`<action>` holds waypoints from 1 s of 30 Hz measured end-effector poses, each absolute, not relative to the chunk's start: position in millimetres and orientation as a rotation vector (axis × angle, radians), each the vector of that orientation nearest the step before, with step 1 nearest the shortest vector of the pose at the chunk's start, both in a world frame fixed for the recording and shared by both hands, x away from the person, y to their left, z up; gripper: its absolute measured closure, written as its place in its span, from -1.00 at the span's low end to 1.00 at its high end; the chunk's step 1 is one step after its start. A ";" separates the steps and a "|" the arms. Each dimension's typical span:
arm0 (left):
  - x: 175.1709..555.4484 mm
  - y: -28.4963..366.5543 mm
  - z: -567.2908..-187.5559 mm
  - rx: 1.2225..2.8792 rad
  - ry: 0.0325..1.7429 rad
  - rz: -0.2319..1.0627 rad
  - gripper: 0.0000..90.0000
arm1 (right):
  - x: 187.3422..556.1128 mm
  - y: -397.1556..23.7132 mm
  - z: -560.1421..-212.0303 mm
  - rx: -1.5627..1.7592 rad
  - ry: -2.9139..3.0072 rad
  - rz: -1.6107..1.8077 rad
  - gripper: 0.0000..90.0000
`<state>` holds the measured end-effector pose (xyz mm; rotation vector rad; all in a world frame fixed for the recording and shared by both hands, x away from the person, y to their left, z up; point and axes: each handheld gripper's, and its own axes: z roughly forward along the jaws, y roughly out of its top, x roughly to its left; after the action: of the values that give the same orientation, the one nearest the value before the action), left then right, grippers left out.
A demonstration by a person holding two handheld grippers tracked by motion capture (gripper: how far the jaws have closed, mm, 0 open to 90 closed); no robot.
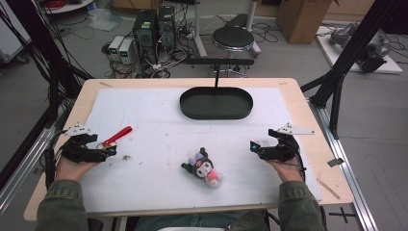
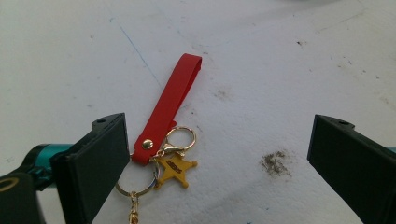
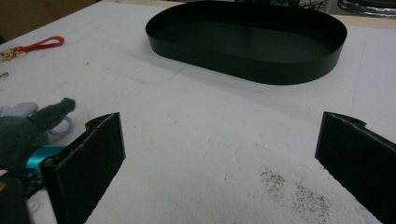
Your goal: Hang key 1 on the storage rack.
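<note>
Red leather-strap keychain (image 2: pixel 167 105) with its gold star lies at my spread left gripper (image 2: pixel 217 154); I should centre before closing, right gripper (image 3: pixel 222 154) idle, jaws apart.

Open mat (image 1: pixel 154 115) between keychain (image 1: pixel 117 136) and tray (image 1: pixel 216 103).

High view: fixed above the near edge, looking forward and down on the whole table (image 1: pixel 298 89), tray (image 1: pixel 216 103) at the far side. Left gripper view: close, steep down on the keychain (image 2: pixel 168 100), left of the tray. Right gripper view: low, near level, facing the tray (image 3: pixel 252 42); shares tray and keychain (image 3: pixel 37 45) with high view.
</note>
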<state>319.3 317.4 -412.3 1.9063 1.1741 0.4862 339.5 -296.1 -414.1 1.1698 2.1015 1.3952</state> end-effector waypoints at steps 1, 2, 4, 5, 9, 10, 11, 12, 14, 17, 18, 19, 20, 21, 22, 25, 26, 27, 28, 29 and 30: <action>319.5 317.5 -412.3 1.907 1.173 0.486 -0.87 | 339.5 -296.1 -414.1 1.170 2.102 1.395 -0.99; 319.7 317.6 -412.4 1.909 1.170 0.486 -0.87 | 339.4 -294.8 -414.6 1.169 2.116 1.384 -0.99; 320.3 317.6 -412.5 1.911 1.167 0.482 -0.87 | 339.6 -294.0 -414.9 1.158 2.123 1.379 -0.99; 320.4 317.1 -412.6 1.905 1.170 0.480 -0.87 | 339.3 -293.1 -415.1 1.160 2.127 1.371 -0.99; 320.2 315.9 -412.7 1.910 1.167 0.479 -0.87 | 339.5 -292.4 -415.8 1.149 2.140 1.357 -0.99; 320.3 315.9 -412.6 1.911 1.163 0.478 -0.87 | 339.5 -292.4 -415.8 1.149 2.140 1.357 -0.99; 320.3 316.0 -412.4 1.911 1.163 0.480 -0.87 | 339.6 -292.6 -415.8 1.147 2.139 1.357 -0.99; 320.3 316.0 -412.4 1.910 1.166 0.478 -0.87 | 339.1 -292.6 -415.5 1.158 2.137 1.359 -0.99; 320.8 316.4 -412.6 1.913 1.163 0.479 -0.87 | 339.1 -293.3 -415.3 1.156 2.134 1.364 -0.99; 321.5 317.1 -413.3 1.919 1.170 0.478 -0.87 | 339.0 -293.5 -415.1 1.159 2.132 1.368 -0.99; 321.4 317.0 -413.0 1.927 1.169 0.484 -0.87 | 338.9 -293.7 -415.0 1.160 2.135 1.371 -0.99; 321.4 315.6 -412.6 1.932 1.171 0.496 -0.87 | 338.6 -293.8 -414.8 1.166 2.135 1.371 -0.99; 321.5 314.2 -411.6 1.949 1.163 0.507 -0.87 | 339.2 -295.3 -414.5 1.176 2.144 1.379 -0.99; 321.8 313.7 -410.7 1.958 1.158 0.506 -0.87 | 339.2 -295.3 -414.5 1.176 2.144 1.379 -0.99; 322.0 312.7 -409.7 1.959 1.157 0.504 -0.87 | 339.4 -295.7 -414.3 1.179 2.142 1.383 -0.99; 323.8 311.7 -406.9 1.963 1.156 0.503 -0.87 | 338.4 -296.4 -413.6 1.185 2.140 1.379 -0.99; 324.2 312.0 -406.3 1.966 1.154 0.502 -0.87 | 337.8 -296.5 -413.4 1.179 2.141 1.373 -0.99; 324.8 312.0 -406.0 1.970 1.150 0.503 -0.87 | 337.8 -296.5 -413.4 1.179 2.141 1.373 -0.99; 325.5 311.3 -406.2 1.970 1.148 0.503 -0.87 | 337.5 -296.4 -413.3 1.181 2.140 1.372 -0.99; 326.4 311.2 -406.1 1.983 1.140 0.497 -0.87 | 337.2 -296.1 -413.2 1.179 2.143 1.375 -0.99; 327.4 310.4 -406.4 1.983 1.135 0.491 -0.87 | 337.2 -296.1 -413.2 1.179 2.143 1.375 -0.99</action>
<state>327.4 310.4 -406.4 1.9834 1.1352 0.4906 337.2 -296.1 -413.2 1.1794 2.1431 1.3748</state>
